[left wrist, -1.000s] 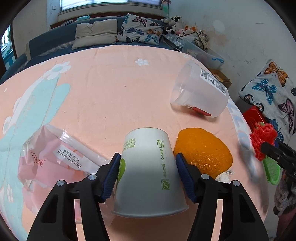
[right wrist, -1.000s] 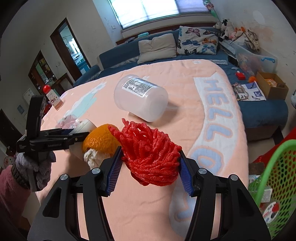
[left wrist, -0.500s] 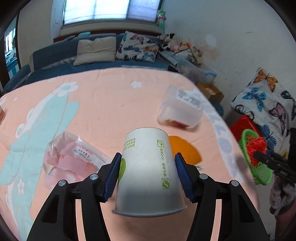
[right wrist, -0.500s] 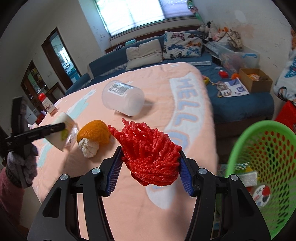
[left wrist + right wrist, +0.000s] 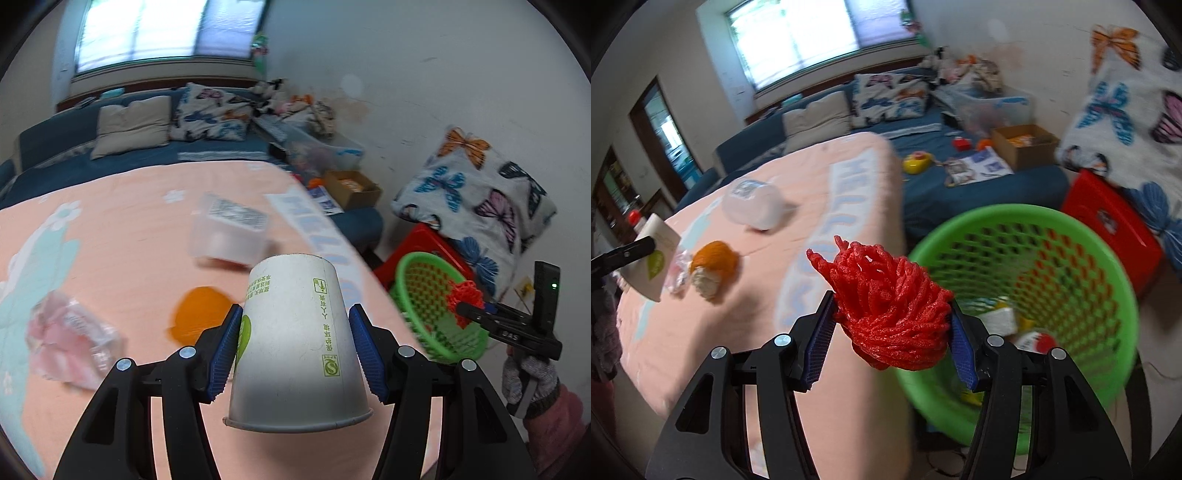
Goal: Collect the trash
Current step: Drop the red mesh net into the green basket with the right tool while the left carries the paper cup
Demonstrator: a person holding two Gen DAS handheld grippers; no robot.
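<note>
Right gripper (image 5: 892, 345): squeezing the red foam net (image 5: 890, 314), up in the air by the near rim of the green basket (image 5: 1008, 218).
Left gripper (image 5: 295, 350): squeezing the paper cup (image 5: 295, 347), upside down, above the pink bed cover (image 5: 122, 236).
Do it well: move the net over the middle of the basket, then let go.
Then: bring the cup over too.
Left on bed: orange peel (image 5: 201, 317), clear jar (image 5: 229, 232), plastic bag (image 5: 70, 343).

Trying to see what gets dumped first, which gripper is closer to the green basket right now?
Right. The right gripper, clamping the red foam net, is at the green basket's rim. The left gripper, clamping the paper cup, is over the bed, farther away.
</note>
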